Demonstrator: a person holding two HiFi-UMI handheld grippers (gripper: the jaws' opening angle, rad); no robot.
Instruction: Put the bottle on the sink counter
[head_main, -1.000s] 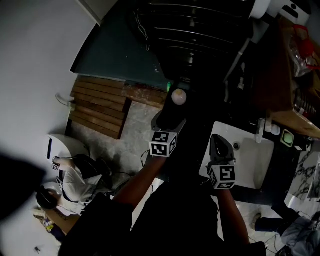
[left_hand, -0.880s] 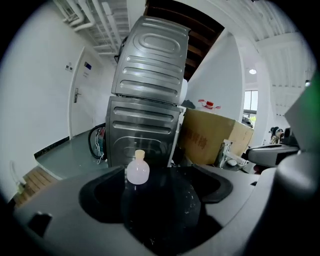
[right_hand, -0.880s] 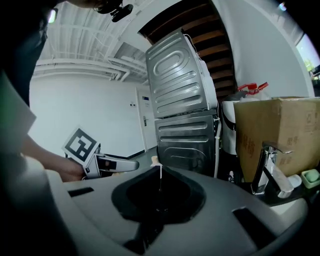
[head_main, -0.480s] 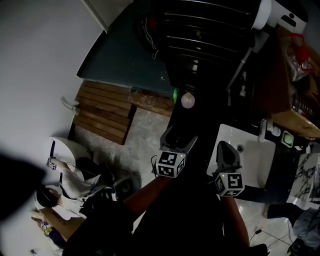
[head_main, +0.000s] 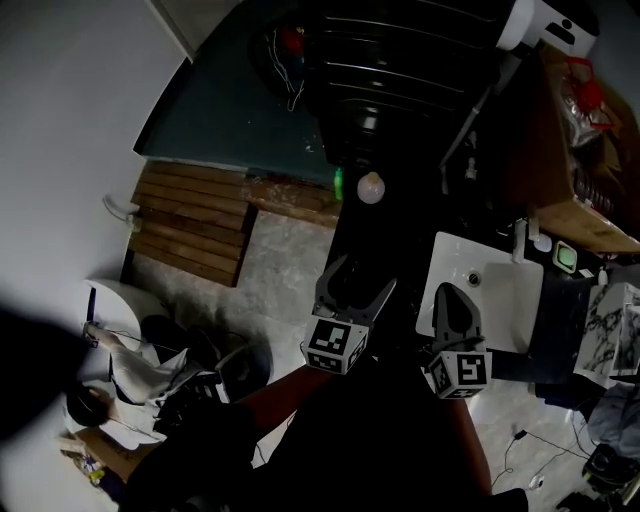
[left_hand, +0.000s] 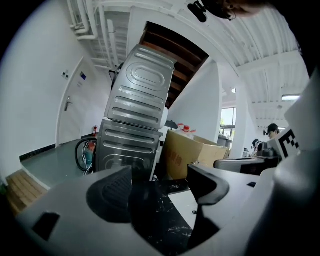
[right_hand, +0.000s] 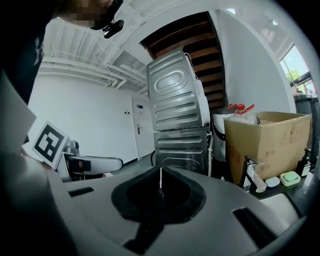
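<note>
At the far left a slatted wood pallet (head_main: 190, 225) lies on the floor, beside the dark counter (head_main: 385, 250) that runs from near to far. The bottle cannot be told for certain in any view: a small green thing (head_main: 338, 183) stands at the counter's far left edge, too small to name, with a pale round glint (head_main: 371, 187) just to its right. Both lie ahead of the left gripper (head_main: 362, 276) and well apart from its jaws

The left gripper hovers over the near part of the counter. Its jaws are spread wide and closing a little, and nothing stands between them; its own view shows only black veined counter in the gap, and a stack of two grey machines (left_hand: 135, 120) far beyond

To its right, the right gripper (head_main: 452, 295) hangs over the near left part of the white sink (head_main: 505, 305). Its jaws are pressed together with only a thin pale seam where the pads meet, and they pinch nothing

At the sink's far rim stands a tap (head_main: 518, 242), and right of it a small green dish (head_main: 566, 257). Farther right in the right gripper view a cardboard box (right_hand: 270, 135) sits behind the tap
</note>
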